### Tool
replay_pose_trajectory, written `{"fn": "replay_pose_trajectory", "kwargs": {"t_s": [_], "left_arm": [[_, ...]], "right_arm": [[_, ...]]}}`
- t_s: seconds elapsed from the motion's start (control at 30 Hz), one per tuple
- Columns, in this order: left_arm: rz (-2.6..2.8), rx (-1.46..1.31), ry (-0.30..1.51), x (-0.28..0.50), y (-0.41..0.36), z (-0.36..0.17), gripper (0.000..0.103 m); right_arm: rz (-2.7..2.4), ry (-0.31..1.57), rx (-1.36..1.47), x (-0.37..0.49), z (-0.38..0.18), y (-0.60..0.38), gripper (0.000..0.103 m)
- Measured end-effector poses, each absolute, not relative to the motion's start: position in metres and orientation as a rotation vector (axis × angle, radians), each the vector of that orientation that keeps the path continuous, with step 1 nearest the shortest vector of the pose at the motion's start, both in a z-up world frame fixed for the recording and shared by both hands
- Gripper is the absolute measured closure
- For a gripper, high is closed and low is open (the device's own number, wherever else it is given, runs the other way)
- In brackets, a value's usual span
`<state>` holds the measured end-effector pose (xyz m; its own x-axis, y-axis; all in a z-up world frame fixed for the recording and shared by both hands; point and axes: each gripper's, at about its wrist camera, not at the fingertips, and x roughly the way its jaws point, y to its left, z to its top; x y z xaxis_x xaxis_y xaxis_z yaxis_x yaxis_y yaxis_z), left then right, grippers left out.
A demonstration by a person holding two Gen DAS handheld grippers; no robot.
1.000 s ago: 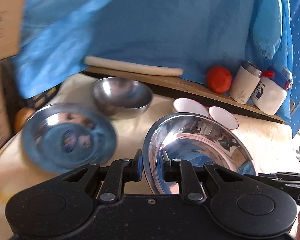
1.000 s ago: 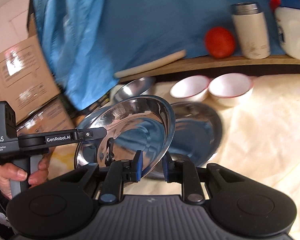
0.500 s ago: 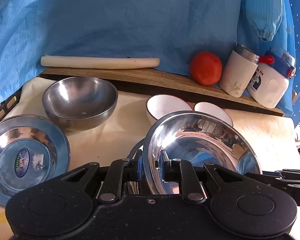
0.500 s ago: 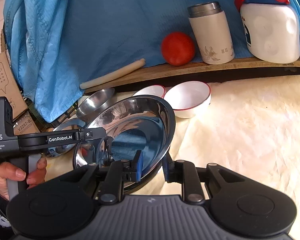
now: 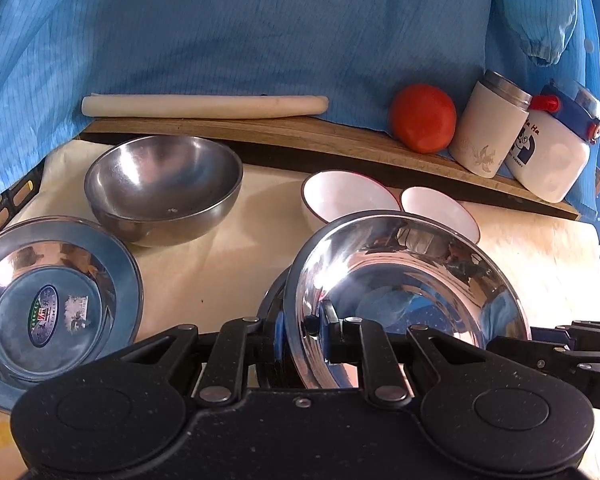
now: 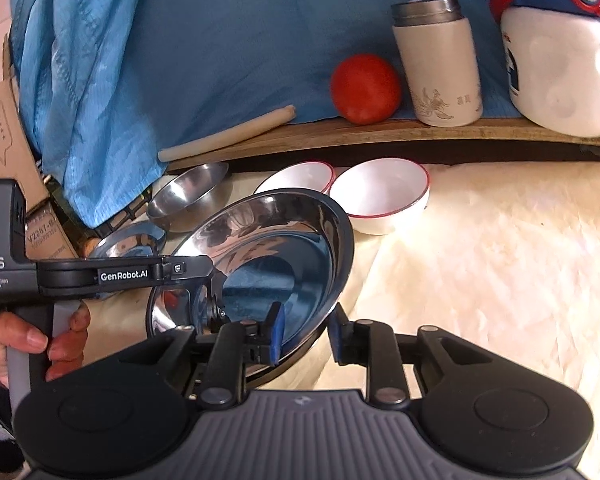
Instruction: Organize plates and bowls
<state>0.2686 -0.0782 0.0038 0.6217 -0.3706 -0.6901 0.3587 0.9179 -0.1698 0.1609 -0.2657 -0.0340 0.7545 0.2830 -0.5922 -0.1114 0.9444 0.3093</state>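
Two black grippers are meeting at one shiny round steel plate over the cream-clothed desk.

From the left: a flat mirror-bright steel plate with a sticker is lying on the cloth, a dull deep steel bowl is sitting behind it, and two smooth white red-rimmed bowls are standing touching beyond. The left gripper is pinching the tilted shiny plate's near rim, jaws clamped on it. The right gripper is at the opposite rim, its jaws having just been opening; the rim is lying between the blue pads, the right-hand one clear of it. A hand is gripping the left handle.
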Motion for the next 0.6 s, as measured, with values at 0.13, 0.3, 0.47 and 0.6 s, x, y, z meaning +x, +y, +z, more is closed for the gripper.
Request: {"fn": "replay_pose_trajectory", "kwargs": {"t_s": [0.13, 0.3, 0.47, 0.6], "left_arm": [[-0.418, -0.007, 0.803, 0.265, -0.077, 0.004, 0.085], [-0.413, 0.011, 0.798, 0.261, -0.077, 0.005, 0.085], [-0.413, 0.019, 0.797, 0.257, -0.076, 0.004, 0.084], [-0.417, 0.012, 0.8, 0.255, -0.075, 0.004, 0.083]], "right_arm": [[0.215, 0.685, 0.211, 0.162, -0.031, -0.258, 0.066], [0.214, 0.687, 0.162, 0.163, -0.029, -0.25, 0.06], [0.202, 0.692, 0.113, 0.164, -0.028, -0.243, 0.056], [0.191, 0.696, 0.05, 0.163, -0.028, -0.235, 0.052]]}}
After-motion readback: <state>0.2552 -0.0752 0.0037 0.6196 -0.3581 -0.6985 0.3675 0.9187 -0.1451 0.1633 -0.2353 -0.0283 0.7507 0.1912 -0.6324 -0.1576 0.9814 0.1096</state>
